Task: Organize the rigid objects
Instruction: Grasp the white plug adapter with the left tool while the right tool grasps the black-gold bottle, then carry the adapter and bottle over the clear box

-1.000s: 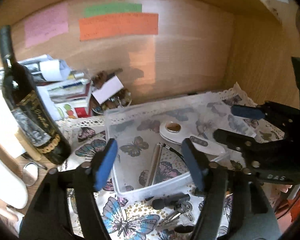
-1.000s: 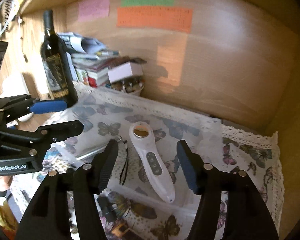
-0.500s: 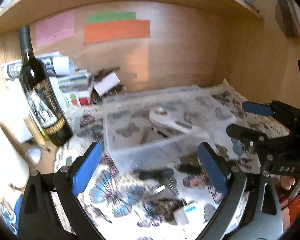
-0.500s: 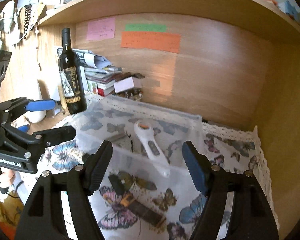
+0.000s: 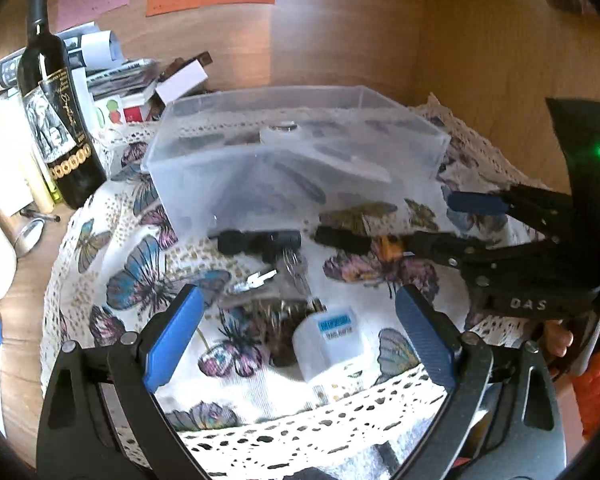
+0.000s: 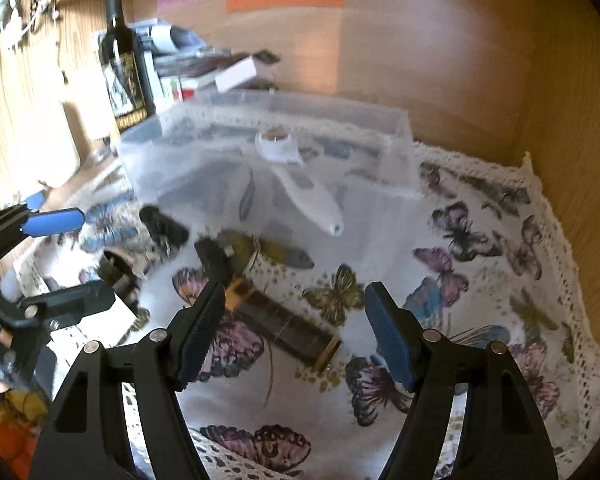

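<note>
A clear plastic box [image 5: 260, 168] [image 6: 204, 160] stands on the butterfly cloth and holds a white handheld device [image 6: 300, 184]. In front of it lie a black cylinder with keys [image 5: 260, 240], a white charger block [image 5: 328, 340] and a black-and-gold lighter-like bar [image 6: 288, 320]. My left gripper [image 5: 296, 328] is open and empty, low over the charger block and keys. My right gripper [image 6: 296, 320] is open and empty, low over the black-and-gold bar; it also shows at the right of the left wrist view [image 5: 480, 220].
A dark wine bottle [image 5: 56, 120] [image 6: 122, 64] stands left of the box, with stacked books and papers [image 5: 112, 80] behind it. Wooden back and right walls [image 5: 480, 60] close in the nook. A small round mirror [image 5: 30, 234] lies at the left.
Both grippers have pulled back from over the box and dropped toward the loose items in front of it. Both stay open and empty.
</note>
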